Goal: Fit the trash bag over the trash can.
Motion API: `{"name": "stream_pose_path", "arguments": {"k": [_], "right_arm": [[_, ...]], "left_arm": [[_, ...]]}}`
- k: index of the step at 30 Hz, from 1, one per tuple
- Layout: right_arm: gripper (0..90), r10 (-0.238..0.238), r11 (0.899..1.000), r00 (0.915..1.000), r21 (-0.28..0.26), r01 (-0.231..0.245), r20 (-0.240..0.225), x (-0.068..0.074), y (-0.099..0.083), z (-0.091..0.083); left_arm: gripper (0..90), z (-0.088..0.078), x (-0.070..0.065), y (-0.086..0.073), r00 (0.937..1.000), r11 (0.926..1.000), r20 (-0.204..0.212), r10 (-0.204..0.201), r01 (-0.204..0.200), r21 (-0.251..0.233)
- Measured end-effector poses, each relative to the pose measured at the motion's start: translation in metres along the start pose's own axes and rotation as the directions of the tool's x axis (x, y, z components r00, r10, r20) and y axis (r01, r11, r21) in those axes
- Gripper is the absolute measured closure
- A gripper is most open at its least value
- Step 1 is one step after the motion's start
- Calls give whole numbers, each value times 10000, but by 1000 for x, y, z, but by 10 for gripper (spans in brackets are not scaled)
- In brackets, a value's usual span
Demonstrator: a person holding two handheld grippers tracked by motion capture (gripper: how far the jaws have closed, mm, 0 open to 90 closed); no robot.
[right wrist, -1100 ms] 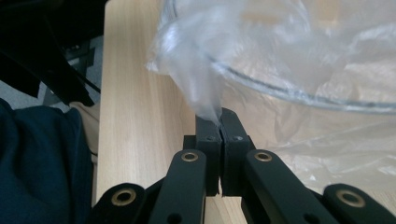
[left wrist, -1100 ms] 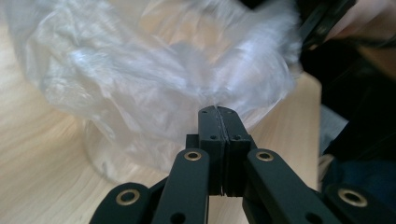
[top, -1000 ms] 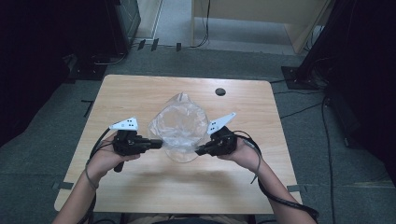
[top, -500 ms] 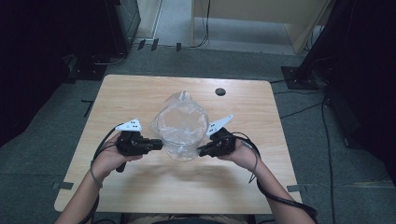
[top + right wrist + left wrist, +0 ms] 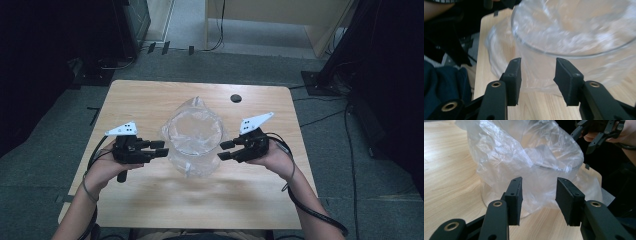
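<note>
We hold the left gripper (image 5: 161,148) and right gripper (image 5: 226,150) level, pointing inward at the bag-lined bowl (image 5: 194,135) mid-table (image 5: 150,95). Both jaws have just been opening, now part open and empty; a second ago they pinched the bag.

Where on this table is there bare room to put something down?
The near strip of the table, between the bag-lined clear container and the person's edge, is bare. So is the far left corner. The middle is crowded: the left gripper and right gripper flank the container.
</note>
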State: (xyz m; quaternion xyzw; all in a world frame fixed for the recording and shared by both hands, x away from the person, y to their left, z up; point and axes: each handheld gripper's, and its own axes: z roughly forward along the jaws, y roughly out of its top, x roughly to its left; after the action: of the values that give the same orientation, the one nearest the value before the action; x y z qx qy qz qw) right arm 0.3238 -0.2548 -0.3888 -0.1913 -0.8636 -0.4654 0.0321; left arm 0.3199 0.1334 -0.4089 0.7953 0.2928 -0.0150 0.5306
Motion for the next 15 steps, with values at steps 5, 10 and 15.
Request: {"name": "stream_pose_path", "arguments": {"k": [5, 10, 15], "right_arm": [[571, 345, 9959, 9975, -851, -292, 610, -5, 3, -8], [572, 474, 9927, 9943, -1154, -362, 960, -6, 4, -9], [554, 458, 9927, 9926, -1160, -326, 1127, -7, 4, -8]], "left_arm": [[546, -3, -2, 8, 9991, 9988, -397, 178, -196, -444], [517, -2, 3, 13, 9938, 9993, -1114, -50, 9, -368], [493, 1, 7, 19, 9925, 9996, -1219, 20, -54, -272]]}}
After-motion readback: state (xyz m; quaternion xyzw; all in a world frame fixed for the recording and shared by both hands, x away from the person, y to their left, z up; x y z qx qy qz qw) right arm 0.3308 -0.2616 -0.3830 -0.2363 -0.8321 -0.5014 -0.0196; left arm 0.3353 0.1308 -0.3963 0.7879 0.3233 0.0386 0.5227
